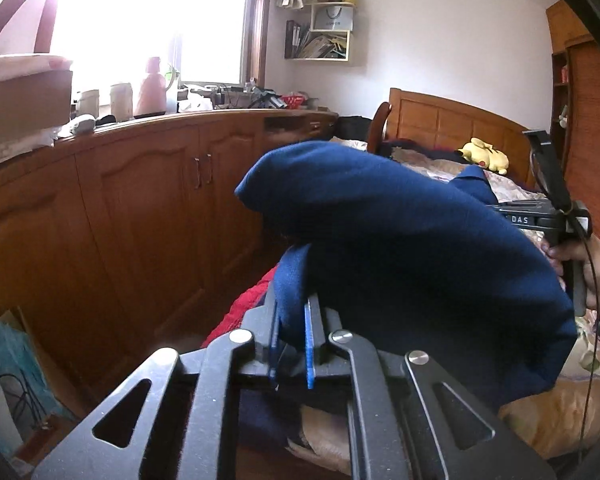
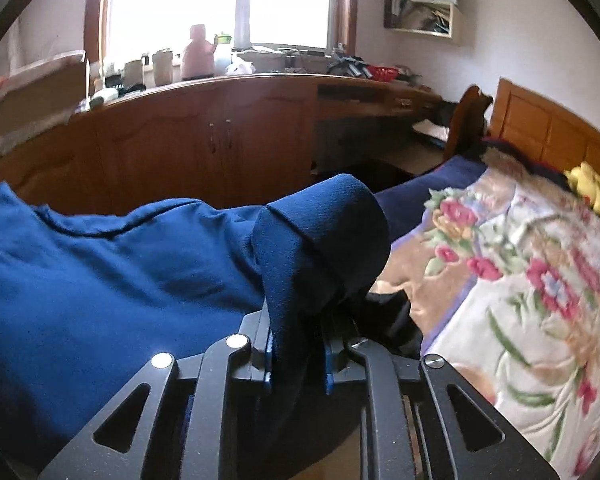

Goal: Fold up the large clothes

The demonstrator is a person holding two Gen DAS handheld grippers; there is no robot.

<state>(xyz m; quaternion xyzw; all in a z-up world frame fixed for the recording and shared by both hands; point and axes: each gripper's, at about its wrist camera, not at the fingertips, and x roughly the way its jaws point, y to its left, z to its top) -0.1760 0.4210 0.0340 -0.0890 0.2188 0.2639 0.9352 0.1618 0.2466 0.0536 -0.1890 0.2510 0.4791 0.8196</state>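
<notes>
A large dark blue garment point(image 1: 400, 240) hangs in a thick bunch between my two grippers, above the bed. In the left wrist view my left gripper point(image 1: 294, 308) is shut on a fold of it, the cloth pinched between the blue pads. The right gripper's black body point(image 1: 540, 220) shows at the far right, partly behind the cloth, held by a hand point(image 1: 596, 268). From the right wrist, the blue garment point(image 2: 120, 272) spreads to the left, and a folded hem of it fills the narrow gap of my right gripper point(image 2: 298, 320), touching both pads.
A bed with a floral blanket point(image 2: 520, 280) lies below and to the right, with a wooden headboard point(image 1: 452, 120) and a yellow plush toy point(image 1: 484, 156). A long wooden cabinet point(image 1: 140, 208) with a cluttered top runs along the window wall. Red cloth point(image 1: 244, 312) lies at the bed's edge.
</notes>
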